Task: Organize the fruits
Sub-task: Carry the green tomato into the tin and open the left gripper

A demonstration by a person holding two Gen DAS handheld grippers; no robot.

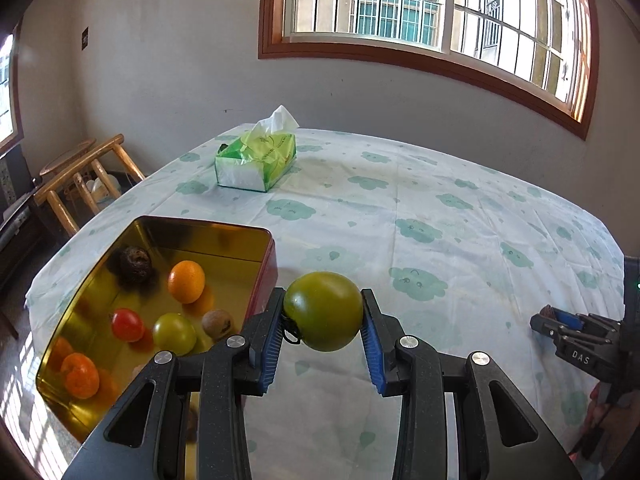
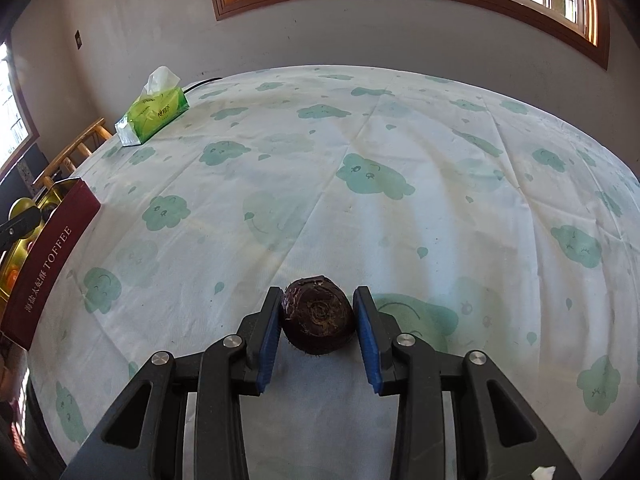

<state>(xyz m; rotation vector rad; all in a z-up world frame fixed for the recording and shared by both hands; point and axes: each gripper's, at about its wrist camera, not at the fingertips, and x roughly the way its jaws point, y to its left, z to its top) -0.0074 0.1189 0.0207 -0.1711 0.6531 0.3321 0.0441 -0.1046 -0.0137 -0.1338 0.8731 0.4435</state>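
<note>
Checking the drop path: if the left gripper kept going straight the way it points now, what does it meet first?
Probably bare tablecloth. The left gripper, shut on the green tomato, points down at open cloth just right of the tin. The tissue pack sits further back and left, though depth is unclear.

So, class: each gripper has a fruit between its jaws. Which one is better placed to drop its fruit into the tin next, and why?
Left. The left gripper holds the green tomato right beside the tin. The right gripper, closed on the dark round fruit, is farther from it across the tablecloth.
</note>
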